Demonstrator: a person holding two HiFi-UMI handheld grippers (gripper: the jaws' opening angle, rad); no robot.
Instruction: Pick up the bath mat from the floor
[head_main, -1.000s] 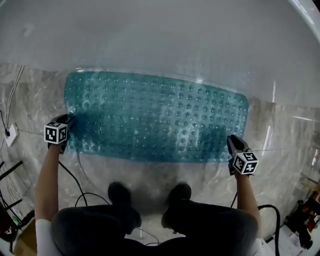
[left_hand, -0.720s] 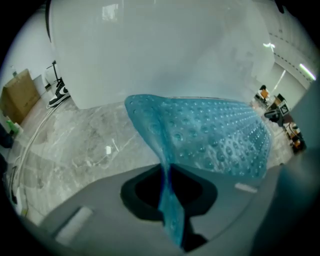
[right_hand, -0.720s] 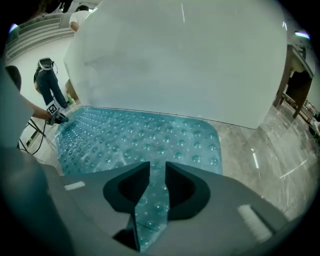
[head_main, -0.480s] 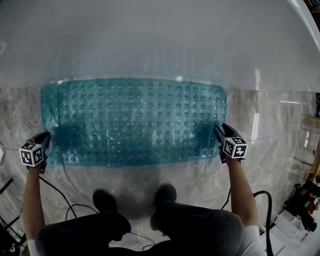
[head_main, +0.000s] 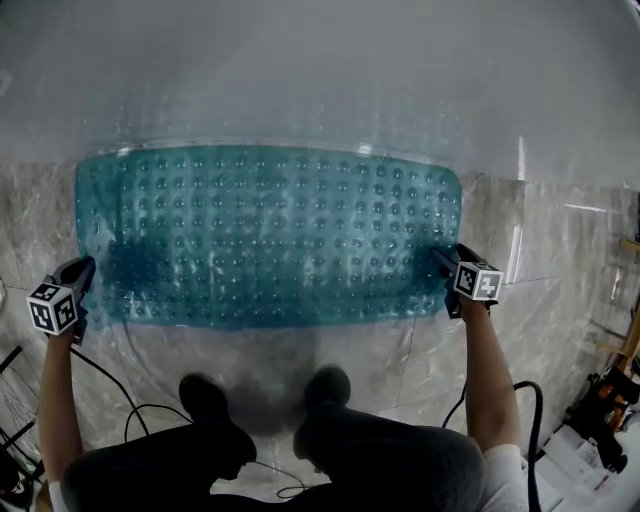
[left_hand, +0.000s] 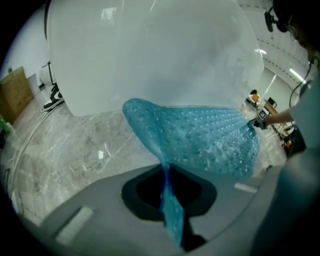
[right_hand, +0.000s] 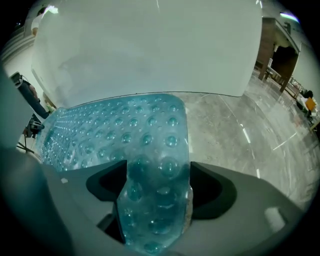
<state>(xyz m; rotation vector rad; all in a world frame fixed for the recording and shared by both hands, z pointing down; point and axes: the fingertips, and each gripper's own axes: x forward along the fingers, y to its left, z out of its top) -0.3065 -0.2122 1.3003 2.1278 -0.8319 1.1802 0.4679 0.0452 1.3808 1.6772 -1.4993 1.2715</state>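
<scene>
Bath mat on floor, long axis left to right, one claw at each short end.
Left claw clamped, jaws just closed, on a thin fold of the mat's left end, raised slightly there. Right claw spread wide, jaws just opened, with the mat's right end lying loose between them, apparently not pinched. Judged next: shut the right claw on that end, then raise both together. A lift on the left alone is likely to drag the mat sideways.

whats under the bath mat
Marbled floor runs around the bath mat and presumably under it; the tinted, bumpy mat covers that patch, so anything lying there is unseen.
</scene>
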